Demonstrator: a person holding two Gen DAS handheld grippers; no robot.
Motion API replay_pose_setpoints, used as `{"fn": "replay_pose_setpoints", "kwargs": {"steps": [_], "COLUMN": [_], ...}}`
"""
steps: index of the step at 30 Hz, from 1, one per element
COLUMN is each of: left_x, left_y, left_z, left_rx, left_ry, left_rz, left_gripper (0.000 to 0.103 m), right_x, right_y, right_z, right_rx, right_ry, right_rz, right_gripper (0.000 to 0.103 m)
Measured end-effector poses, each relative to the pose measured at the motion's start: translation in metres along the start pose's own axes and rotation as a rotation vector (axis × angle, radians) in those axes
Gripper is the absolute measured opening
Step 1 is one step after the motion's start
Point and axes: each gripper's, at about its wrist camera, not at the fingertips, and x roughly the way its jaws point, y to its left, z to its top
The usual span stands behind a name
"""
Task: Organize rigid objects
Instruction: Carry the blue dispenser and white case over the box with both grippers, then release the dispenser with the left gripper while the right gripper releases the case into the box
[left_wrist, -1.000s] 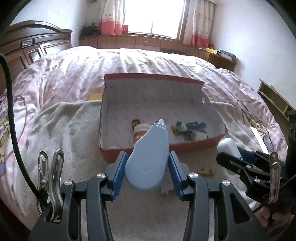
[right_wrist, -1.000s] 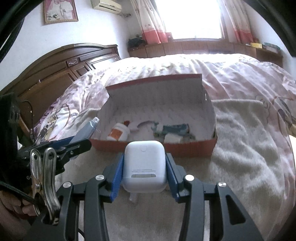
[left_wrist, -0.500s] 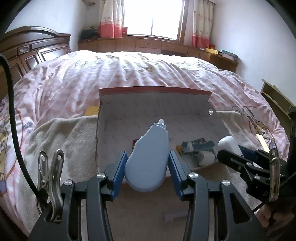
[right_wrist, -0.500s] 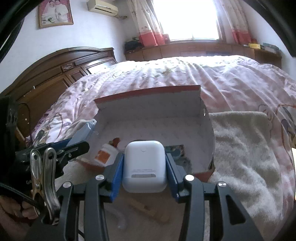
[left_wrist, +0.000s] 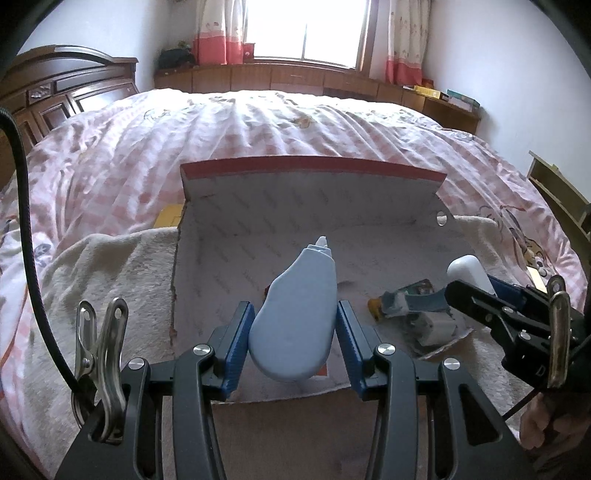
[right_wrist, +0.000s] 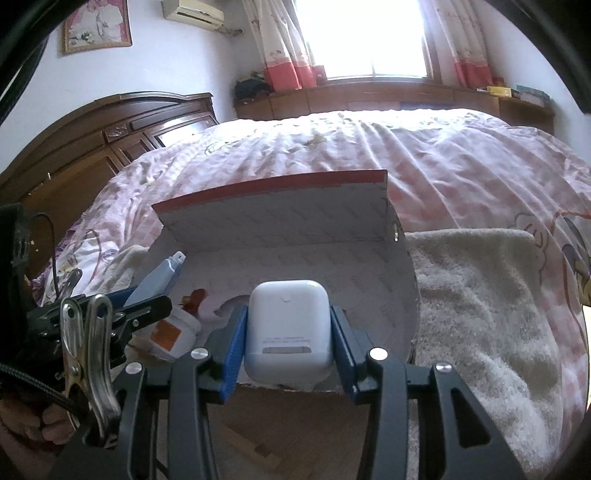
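My left gripper (left_wrist: 295, 334) is shut on a light blue teardrop-shaped plastic dispenser (left_wrist: 297, 314), held above the near edge of an open red-rimmed cardboard box (left_wrist: 310, 168). My right gripper (right_wrist: 288, 338) is shut on a white earbud case (right_wrist: 288, 330), also over the box's near edge (right_wrist: 269, 184). Each gripper shows in the other's view: the right one (left_wrist: 476, 284) with the white case, the left one (right_wrist: 155, 291) with the blue dispenser. Inside the box lie a white bottle with an orange label (right_wrist: 173, 332) and a blue-and-white packet (left_wrist: 413, 306).
The box sits on a cream towel (right_wrist: 476, 295) spread over a pink checked bedspread (left_wrist: 258, 122). A dark wooden headboard (right_wrist: 110, 136) stands at the left. A small wooden stick (right_wrist: 251, 448) lies on the towel below the right gripper. A yellow item (left_wrist: 168, 218) lies left of the box.
Both grippers have moved forward and up, from in front of the box to above its near edge, each still holding its object. The box's inside now fills more of both views.
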Motion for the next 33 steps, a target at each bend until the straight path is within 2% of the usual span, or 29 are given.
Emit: {"fn": "replay_pose_setpoints", "kwargs": {"steps": [13, 33], "left_x": [0.019, 0.026], "left_y": [0.001, 0.000], "left_z": [-0.003, -0.002], "left_rx": [-0.003, -0.011], "left_ry": [0.018, 0.024], "left_rz": [0.006, 0.001], "left_gripper": [0.046, 0.046], "right_x": [0.017, 0.028], "right_y": [-0.004, -0.010], "right_z": [-0.002, -0.006], "right_rx": [-0.025, -0.002], "right_ry": [0.007, 0.020], "right_rz": [-0.057, -0.068], "right_gripper": [0.046, 0.046]}}
